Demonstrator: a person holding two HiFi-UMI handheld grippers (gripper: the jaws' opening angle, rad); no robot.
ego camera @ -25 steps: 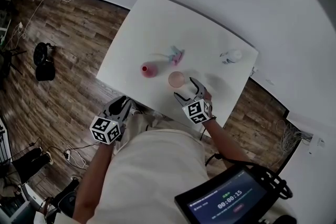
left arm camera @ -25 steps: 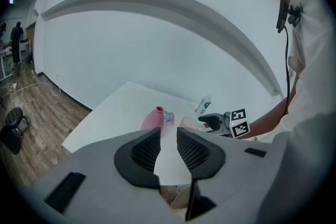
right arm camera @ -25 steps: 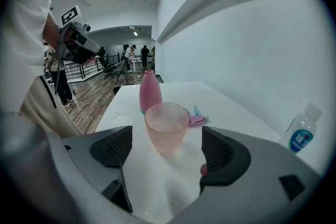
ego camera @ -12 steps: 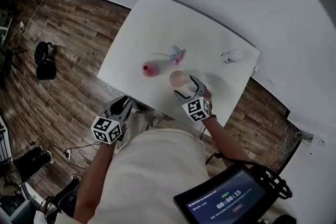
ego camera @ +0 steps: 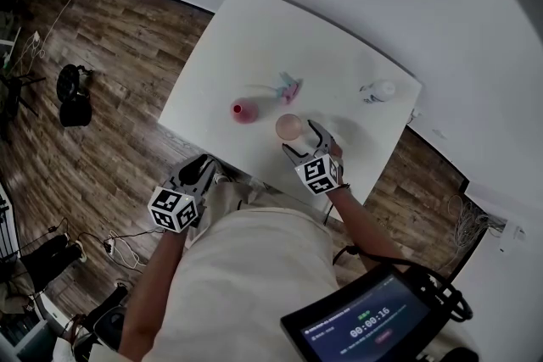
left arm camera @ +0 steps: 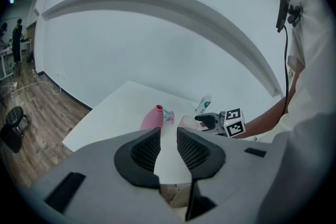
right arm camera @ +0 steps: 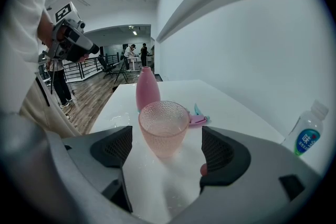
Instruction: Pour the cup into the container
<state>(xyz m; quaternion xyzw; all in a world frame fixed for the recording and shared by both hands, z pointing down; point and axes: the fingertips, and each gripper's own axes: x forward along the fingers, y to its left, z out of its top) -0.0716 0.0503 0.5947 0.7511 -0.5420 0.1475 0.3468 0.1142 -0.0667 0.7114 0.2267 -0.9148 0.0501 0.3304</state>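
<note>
While right hand-held gripper (right arm camera: 166, 161) gapes at pink cup (right arm camera: 164, 127), untouched, left hand-held gripper (left arm camera: 168, 147) released, empty.

One cup (right arm camera: 164, 131), one container (right arm camera: 147, 89), one bottle (right arm camera: 307, 131)

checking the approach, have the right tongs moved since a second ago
Yes, slightly: the right tongs have crept forward over the table, closing on the pink cup, which stays put.

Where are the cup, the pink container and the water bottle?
cup (right arm camera: 164, 136), right gripper view, on its textured wall.
pink container (right arm camera: 147, 93), right gripper view, on its body.
water bottle (right arm camera: 304, 139), right gripper view, on its label.
</note>
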